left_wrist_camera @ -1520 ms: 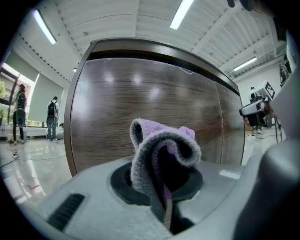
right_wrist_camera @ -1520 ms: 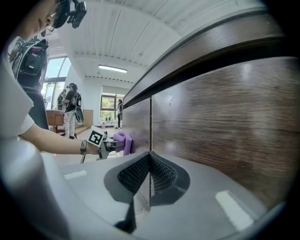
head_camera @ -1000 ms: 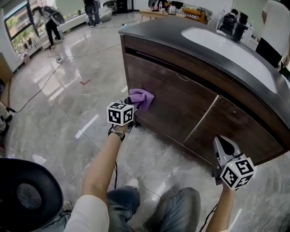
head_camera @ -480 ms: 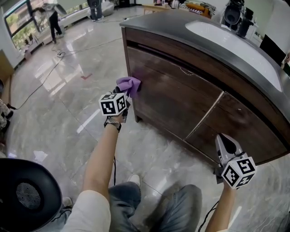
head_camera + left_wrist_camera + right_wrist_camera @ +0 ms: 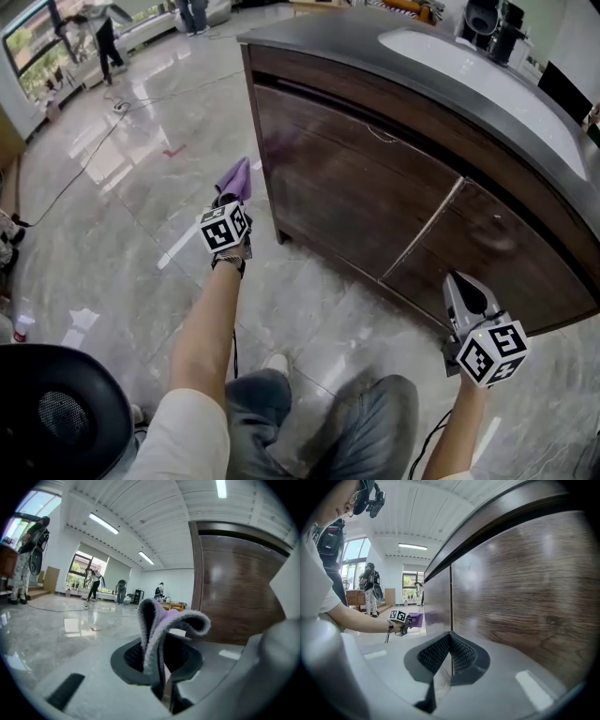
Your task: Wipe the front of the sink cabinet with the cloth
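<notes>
Left of centre, the left hand-held gripper (image 5: 229, 199) clamps the purple cloth (image 5: 237, 177) beside the cabinet (image 5: 375, 202)'s left corner; lower right, the right hand-held gripper (image 5: 466, 294) is closed, empty.

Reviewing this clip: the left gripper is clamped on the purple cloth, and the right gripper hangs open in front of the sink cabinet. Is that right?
Not quite. The right gripper is not open: the right gripper view shows its jaws closed together with nothing between them. The rest holds: the left gripper is clamped on the purple cloth, and the right one hangs in front of the sink cabinet.
</notes>
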Demonstrator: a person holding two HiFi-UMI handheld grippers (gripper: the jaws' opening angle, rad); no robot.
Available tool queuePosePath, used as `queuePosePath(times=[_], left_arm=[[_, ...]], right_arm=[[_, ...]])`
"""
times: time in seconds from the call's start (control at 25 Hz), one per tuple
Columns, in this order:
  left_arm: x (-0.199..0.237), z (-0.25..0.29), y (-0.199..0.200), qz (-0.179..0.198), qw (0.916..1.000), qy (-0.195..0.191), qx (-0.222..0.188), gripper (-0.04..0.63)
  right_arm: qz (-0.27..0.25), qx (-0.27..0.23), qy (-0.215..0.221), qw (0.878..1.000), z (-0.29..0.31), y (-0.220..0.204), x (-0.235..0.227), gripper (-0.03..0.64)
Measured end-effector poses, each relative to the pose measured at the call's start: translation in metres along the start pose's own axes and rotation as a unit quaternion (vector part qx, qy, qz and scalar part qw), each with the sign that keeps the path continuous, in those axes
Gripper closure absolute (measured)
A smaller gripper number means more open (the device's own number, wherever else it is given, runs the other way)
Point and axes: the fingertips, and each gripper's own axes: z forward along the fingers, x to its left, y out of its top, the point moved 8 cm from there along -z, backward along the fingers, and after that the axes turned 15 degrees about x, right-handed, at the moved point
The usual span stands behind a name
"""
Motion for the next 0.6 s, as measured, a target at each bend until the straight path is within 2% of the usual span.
queuePosePath(times=[0.2,0.32,0.6], left_arm=[[-0.007,0.025,-0.042,-0.013,0.9945,-0.093,0.047,0.546],[-0.013,0.032,-0.054,-0.018,0.9915,-0.115,0.058,0.546],[-0.032,0.040,-0.076,0.024,0.9849,-0.147,0.087,0.546]], right_arm=[[0.004,0.009,-0.005,1.000,0.000,-0.008,-0.002,0.611],[0.005,0.012,-0.006,1.000,-0.002,-0.011,-0.002,0.611],[0.012,0.017,-0.012,1.000,-0.006,-0.020,-0.006,0.611]])
